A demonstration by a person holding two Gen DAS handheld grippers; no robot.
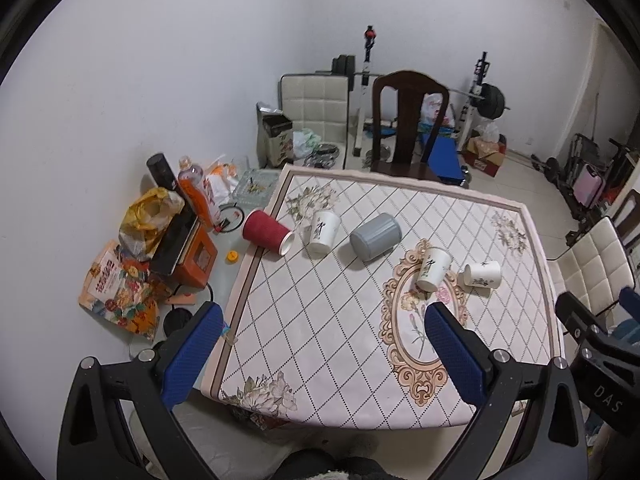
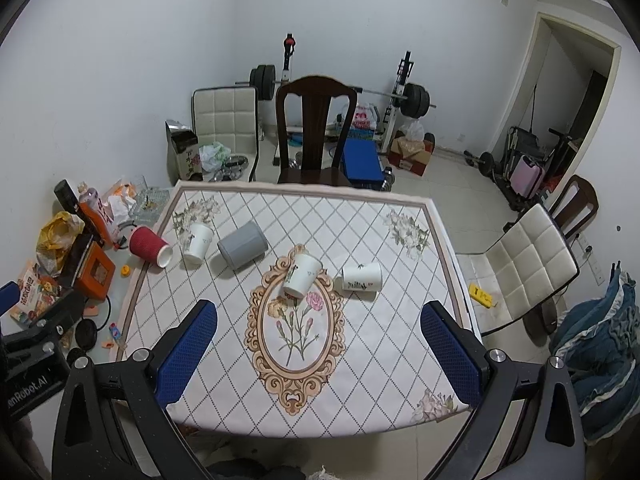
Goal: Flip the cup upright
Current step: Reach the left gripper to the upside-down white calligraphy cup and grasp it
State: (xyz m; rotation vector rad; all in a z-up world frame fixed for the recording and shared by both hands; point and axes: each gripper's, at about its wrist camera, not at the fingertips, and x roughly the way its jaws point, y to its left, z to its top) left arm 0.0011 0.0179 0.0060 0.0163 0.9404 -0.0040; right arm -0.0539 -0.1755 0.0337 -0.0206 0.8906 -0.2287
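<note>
Across the middle of the table [image 2: 360,392] five cups lie tipped over. Nearest the right tool [image 2: 320,328], just above it at frame centre, a white floral cup [image 2: 301,276] lies with its long axis slanting, mouth toward the lower left. Both the right and the left tool [image 1: 324,328] hover wide open, empty.
</note>
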